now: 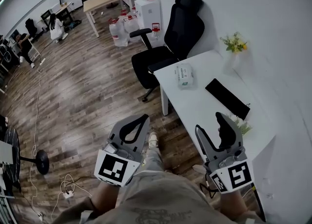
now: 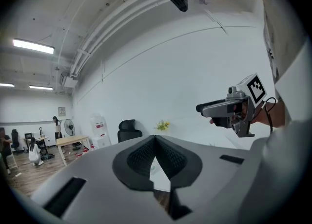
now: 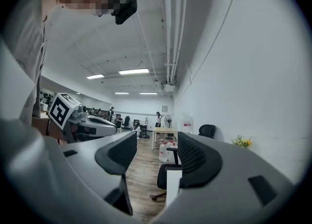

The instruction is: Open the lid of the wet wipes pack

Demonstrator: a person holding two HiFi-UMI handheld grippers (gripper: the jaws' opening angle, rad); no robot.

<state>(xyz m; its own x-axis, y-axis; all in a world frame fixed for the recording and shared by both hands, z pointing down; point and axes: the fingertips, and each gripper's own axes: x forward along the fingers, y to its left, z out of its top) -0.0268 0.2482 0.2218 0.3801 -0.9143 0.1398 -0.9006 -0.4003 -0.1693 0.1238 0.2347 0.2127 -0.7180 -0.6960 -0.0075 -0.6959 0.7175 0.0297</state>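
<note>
The wet wipes pack [image 1: 185, 75], white with pale print, lies flat near the far left end of the white table [image 1: 195, 106], its lid down. Both grippers are held close to my body, well short of the pack. My left gripper [image 1: 142, 119] hovers over the floor left of the table, its fingertips touching and nothing between them [image 2: 155, 138]. My right gripper [image 1: 209, 123] hangs over the table's near part with its jaws wide apart and empty [image 3: 156, 152]. Each gripper shows in the other's view: the right gripper [image 2: 204, 107], the left gripper [image 3: 97, 125].
A black flat case [image 1: 227, 98] lies on the table right of the pack. Yellow flowers [image 1: 234, 43] stand at the far corner and a small sprig [image 1: 241, 123] by the wall. A black office chair [image 1: 170, 43] stands at the table's far end. Cables trail on the wooden floor [image 1: 68, 189].
</note>
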